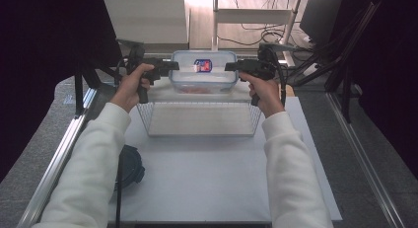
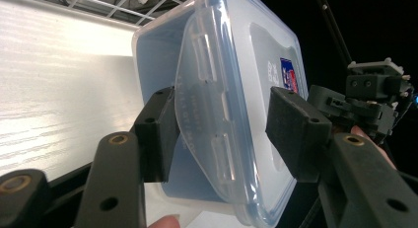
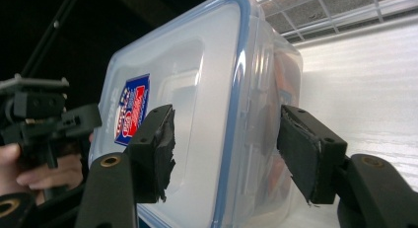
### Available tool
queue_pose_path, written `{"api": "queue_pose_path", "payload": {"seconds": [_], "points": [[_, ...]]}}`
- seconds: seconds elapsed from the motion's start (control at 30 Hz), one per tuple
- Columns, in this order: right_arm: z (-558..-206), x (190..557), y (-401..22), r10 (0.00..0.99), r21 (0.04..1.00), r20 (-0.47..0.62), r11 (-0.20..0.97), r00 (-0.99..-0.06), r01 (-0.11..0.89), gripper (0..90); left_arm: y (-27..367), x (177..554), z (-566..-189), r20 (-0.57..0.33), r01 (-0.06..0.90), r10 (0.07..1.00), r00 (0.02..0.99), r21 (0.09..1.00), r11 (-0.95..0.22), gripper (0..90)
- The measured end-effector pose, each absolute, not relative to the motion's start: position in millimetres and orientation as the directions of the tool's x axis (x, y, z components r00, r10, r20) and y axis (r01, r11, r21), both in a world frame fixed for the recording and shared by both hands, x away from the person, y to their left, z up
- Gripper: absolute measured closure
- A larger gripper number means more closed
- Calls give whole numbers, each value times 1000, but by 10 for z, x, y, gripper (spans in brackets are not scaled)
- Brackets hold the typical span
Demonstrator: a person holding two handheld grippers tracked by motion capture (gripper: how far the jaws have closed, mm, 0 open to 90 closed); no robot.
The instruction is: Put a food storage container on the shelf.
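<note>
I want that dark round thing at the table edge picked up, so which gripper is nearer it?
Left. The left gripper is at the box's end on the round thing's side; the right gripper is at the far end.

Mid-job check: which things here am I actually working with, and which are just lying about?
In use:
- clear lidded container
- left gripper, jaws straddling the container's left end
- right gripper, jaws straddling its right end
- wire basket, just in front of the container

Lying about:
- dark round object at the table's left edge
- cables behind the table
</note>
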State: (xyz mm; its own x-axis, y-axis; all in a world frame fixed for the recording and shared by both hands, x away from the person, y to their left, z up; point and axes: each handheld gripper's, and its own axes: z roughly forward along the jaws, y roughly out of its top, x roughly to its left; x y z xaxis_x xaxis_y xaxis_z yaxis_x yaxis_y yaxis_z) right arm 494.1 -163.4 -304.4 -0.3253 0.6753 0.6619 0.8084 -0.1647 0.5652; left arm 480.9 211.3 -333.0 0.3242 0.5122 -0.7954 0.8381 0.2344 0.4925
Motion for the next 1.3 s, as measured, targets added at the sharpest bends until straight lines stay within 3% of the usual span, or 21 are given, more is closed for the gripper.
{"api": "queue_pose_path", "payload": {"seconds": [0.2, 0.4, 0.67, 0.8, 1.0, 1.07, 1.3], "points": [[-3128, 4972, -1625, 657, 529, 704, -233, -269, 816, 391, 2130, 4831, -3395, -815, 856, 495, 302, 460, 235, 423], [-3146, 4963, -1614, 659, 541, 702, -245, -271, 805, 380, 2106, 4843, -3397, -772, 816, 547, 323, 520, 252, 346], [-3074, 4801, -1575, 707, 636, 632, -240, -316, 733, 158, 2094, 4746, -3272, -663, 740, 655, 362, 632, 231, 225], [-3005, 4682, -1635, 695, 656, 633, -247, -341, 714, 144, 2157, 4572, -3139, -623, 691, 666, 411, 689, 218, 215], [-2890, 4367, -1753, 739, 773, 483, -107, -470, 626, 158, 2107, 4159, -2987, -510, 627, 702, 497, 771, 116, 226], [-2892, 4204, -1805, 759, 817, 396, -34, -517, 576, 168, 2052, 3907, -3011, -419, 599, 737, 531, 801, 24, 245], [-2988, 3763, -1898, 752, 864, 258, 102, -607, 493, 196, 2051, 3396, -3254, -352, 578, 751, 559, 814, -48, 252]]}}
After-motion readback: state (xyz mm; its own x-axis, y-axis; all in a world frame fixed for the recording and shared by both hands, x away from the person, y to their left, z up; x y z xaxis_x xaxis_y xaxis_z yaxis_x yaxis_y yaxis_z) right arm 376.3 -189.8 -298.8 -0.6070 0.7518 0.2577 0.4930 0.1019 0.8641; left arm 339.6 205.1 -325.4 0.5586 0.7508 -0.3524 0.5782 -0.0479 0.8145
